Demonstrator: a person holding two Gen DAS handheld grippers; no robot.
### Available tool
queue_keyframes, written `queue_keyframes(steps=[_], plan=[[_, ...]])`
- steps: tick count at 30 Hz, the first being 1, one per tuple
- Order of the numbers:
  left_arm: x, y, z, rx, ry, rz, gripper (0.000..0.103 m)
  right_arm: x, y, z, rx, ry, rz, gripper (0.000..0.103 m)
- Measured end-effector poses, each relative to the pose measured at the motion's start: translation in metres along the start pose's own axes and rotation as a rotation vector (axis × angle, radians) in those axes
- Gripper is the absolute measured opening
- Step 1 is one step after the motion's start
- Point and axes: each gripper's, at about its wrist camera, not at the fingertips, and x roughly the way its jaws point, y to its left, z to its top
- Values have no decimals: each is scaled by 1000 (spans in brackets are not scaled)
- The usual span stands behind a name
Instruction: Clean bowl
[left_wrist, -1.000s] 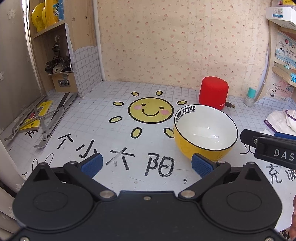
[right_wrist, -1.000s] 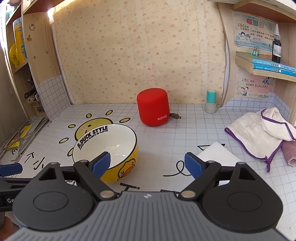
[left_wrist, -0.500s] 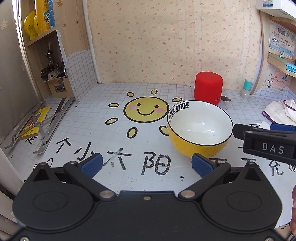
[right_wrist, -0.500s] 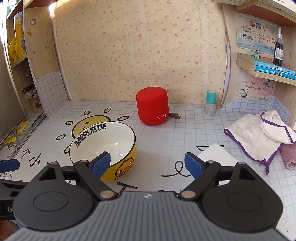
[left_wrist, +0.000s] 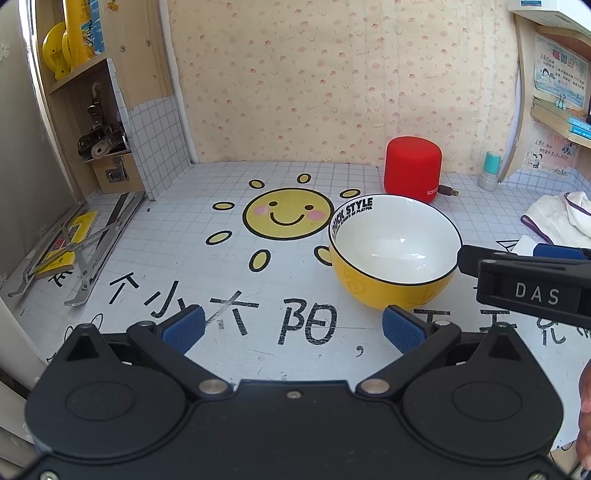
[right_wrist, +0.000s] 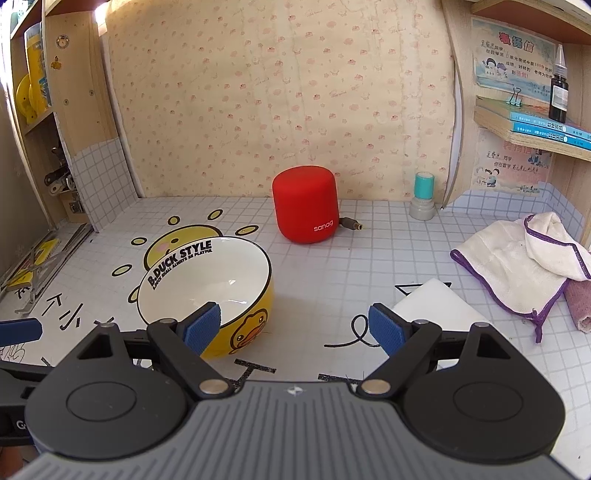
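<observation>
We judge this to be the very start of the cleaning: nothing is held, and neither the bowl nor a cloth has been taken up. Our left gripper (left_wrist: 291, 328) has its blue-padded fingers (left_wrist: 183, 328) spread wide with only the printed tabletop (left_wrist: 166, 229) between them. Our right gripper (right_wrist: 293, 326) is likewise released, its fingers (right_wrist: 386, 328) well apart and gripping nothing; its left pad stands in front of the bowl's near rim in the right wrist view, but we cannot tell whether it touches.

The yellow ceramic bowl with a white inside and a black rim line (right_wrist: 207, 284) stands upright on the tabletop, partly over the edge of the yellow smiling-sun print (left_wrist: 288, 214), in front of the red cylindrical speaker (right_wrist: 304, 205). It sits ahead and to the right of our left gripper and to the left of our right one.

The next move, as we read it, calls for the right gripper to swing toward the white cloth with purple edging (right_wrist: 524, 258), which lies crumpled well apart to the right, while the left steadies the bowl by its rim.

The bowl's inside looks glossy and bare, with bright highlights near the bottom and no food or water we can make out. Black lettering runs inside the rim, and a duck figure is printed on the outer wall.
</observation>
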Motion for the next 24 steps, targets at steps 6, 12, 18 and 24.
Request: queue_keyframes(steps=[6,12,18,24], plan=[[-1,-1,-1,4,2,2,102,2,-6,2,-3,4,13,88],[-1,0,-1,-1,7,-2,102,2,-5,1,-2,6,14,88],[-1,0,-1,-1,10,-7,102,3,-2,0,-6,9,14,88],[-2,-4,-1,-5,16,-2,102,4,-2,-1,-5,16,15,88]])
